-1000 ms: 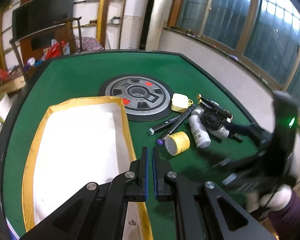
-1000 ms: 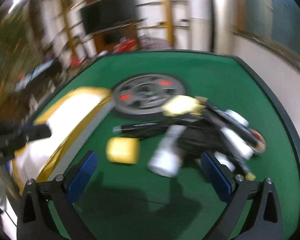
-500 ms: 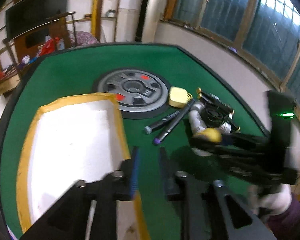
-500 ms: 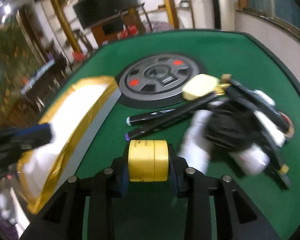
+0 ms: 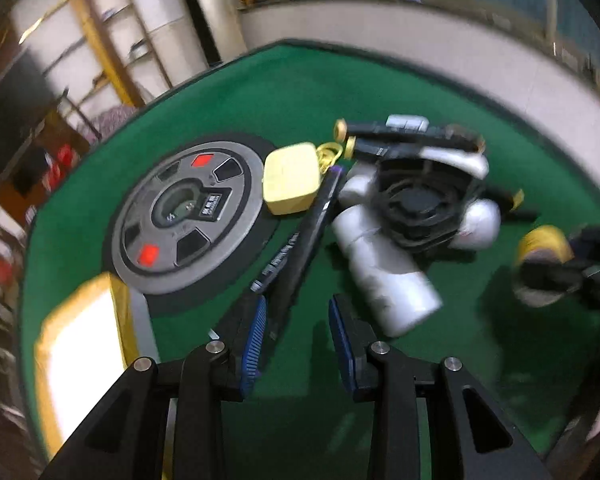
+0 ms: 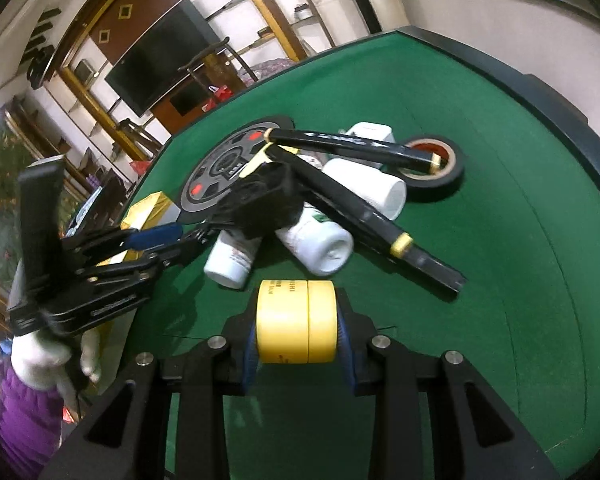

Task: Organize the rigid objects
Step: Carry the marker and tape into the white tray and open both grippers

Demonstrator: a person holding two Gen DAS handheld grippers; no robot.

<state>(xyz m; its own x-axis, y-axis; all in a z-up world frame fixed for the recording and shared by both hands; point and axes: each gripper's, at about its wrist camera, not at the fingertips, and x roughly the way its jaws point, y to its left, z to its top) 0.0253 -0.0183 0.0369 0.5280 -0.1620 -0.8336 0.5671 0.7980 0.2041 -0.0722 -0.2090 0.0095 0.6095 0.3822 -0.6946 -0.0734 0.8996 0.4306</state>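
My right gripper (image 6: pixel 297 320) is shut on a yellow tape roll (image 6: pixel 296 322), pads pressing its two flat sides, just above the green felt in front of the pile. The left wrist view shows that roll (image 5: pixel 544 244) at the far right. My left gripper (image 5: pixel 298 308) is open, pointing down at two black markers (image 5: pixel 308 240); their near ends lie between and beside its fingers, and the pads are not pressing them. The pile holds white bottles (image 5: pixel 384 276), a black fan-like part (image 5: pixel 420 204), a yellow square case (image 5: pixel 290 182) and long black pens (image 6: pixel 340 142).
A round grey disc (image 5: pixel 188 216) is set in the table's middle. A white tray with a yellow rim (image 5: pixel 118 296) lies at the left. A black tape roll (image 6: pixel 440 184) sits behind the pile. A white-gloved hand (image 6: pixel 40 356) holds my left gripper (image 6: pixel 168 240).
The right gripper closed on the yellow roll and carried it away from the pile. The left gripper opened, rolled and moved from the tray's edge over to the markers.
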